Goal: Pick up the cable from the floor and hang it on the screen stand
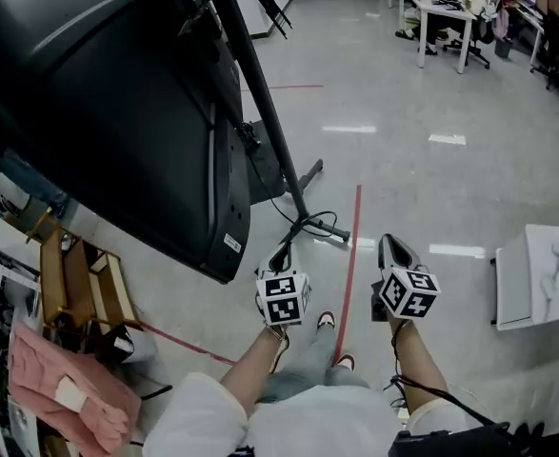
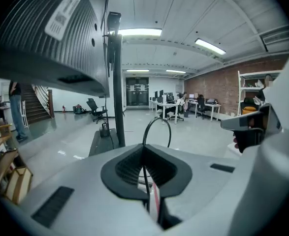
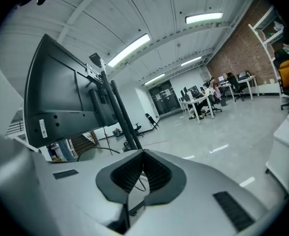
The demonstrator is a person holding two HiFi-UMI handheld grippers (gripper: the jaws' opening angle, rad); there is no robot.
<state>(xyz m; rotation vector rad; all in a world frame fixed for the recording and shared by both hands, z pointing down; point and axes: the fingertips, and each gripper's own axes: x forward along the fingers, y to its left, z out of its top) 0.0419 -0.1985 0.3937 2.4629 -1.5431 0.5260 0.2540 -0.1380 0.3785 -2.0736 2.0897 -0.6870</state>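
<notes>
While both grippers are held up side by side above the person's shoes (image 1: 328,320), the left gripper (image 1: 282,253) has its fingers closed on the cable (image 2: 156,118), which rises out of the tips in a small black loop. The right gripper (image 1: 391,246) also has its fingers together, with a thin strand of the cable showing between the pads. Just left of the left gripper hangs the lower corner of the big dark screen (image 1: 98,93). The slanted pole of the screen stand (image 1: 260,93) runs down to feet on the floor (image 1: 403,160) ahead of both tips. A red line (image 1: 353,246) on the floor passes between the two grippers. A wooden crate (image 1: 79,288) and a pink cloth (image 1: 60,388) lie under the screen, and a white worktop (image 1: 536,274) stands to the right. Only the head view shows these low things. The left gripper view adds a staircase (image 2: 33,107) and a brick wall (image 2: 223,82), and the right gripper view shows the back of the screen.
</notes>
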